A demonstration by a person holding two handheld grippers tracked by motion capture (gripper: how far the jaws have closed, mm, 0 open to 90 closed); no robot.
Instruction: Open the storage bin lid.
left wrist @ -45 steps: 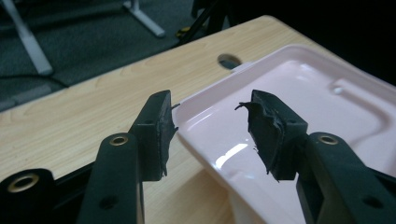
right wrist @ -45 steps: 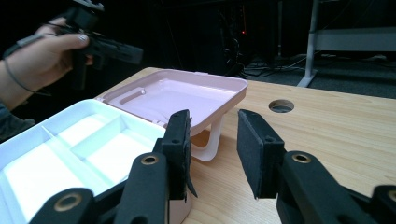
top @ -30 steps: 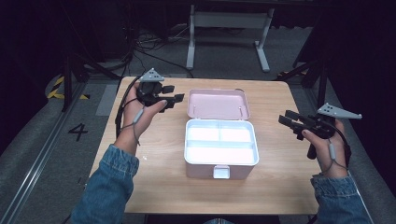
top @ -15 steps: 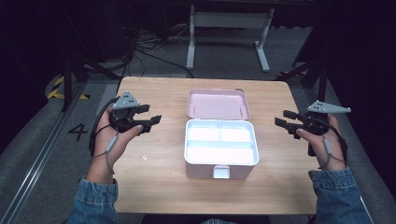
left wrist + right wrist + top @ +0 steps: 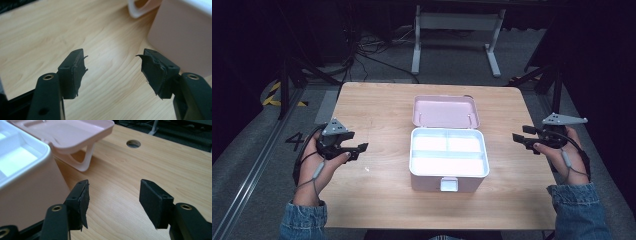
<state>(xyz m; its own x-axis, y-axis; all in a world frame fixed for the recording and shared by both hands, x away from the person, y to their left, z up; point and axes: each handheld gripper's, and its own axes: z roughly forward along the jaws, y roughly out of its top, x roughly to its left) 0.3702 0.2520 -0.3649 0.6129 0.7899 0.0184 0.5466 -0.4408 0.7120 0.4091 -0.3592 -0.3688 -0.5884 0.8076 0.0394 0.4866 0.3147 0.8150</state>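
**Open pink box at table centre, both grippers empty at the sides**

Sits in the middle of the wooden table (image 5: 377, 107): a pink plastic box (image 5: 449, 159), lid (image 5: 445, 111) thrown back to the far side and lying nearly flat. Divided inside into compartments, two small ones far and one long one near; all appear empty, though glare washes out the interior. Probably light and stiff, with smooth, rather slippery walls; likely to slide on the wood if pushed from one side only. Best taken by the thin rim of the lid at its far edge, or by the white latch tab (image 5: 449, 184) on the near wall; the body is likely too wide for one pair of jaws. Carries also a thin curved handle (image 5: 83, 160) under the lid.

Left of the box, well apart: left gripper (image 5: 358, 149), jaws apart, holding nothing. Right of the box, also apart: right gripper (image 5: 519, 138), jaws open and empty. Nothing else on the table, so no obstacle. Beyond the far edge, a white stand (image 5: 457, 22) and cables (image 5: 369, 50) on the floor.
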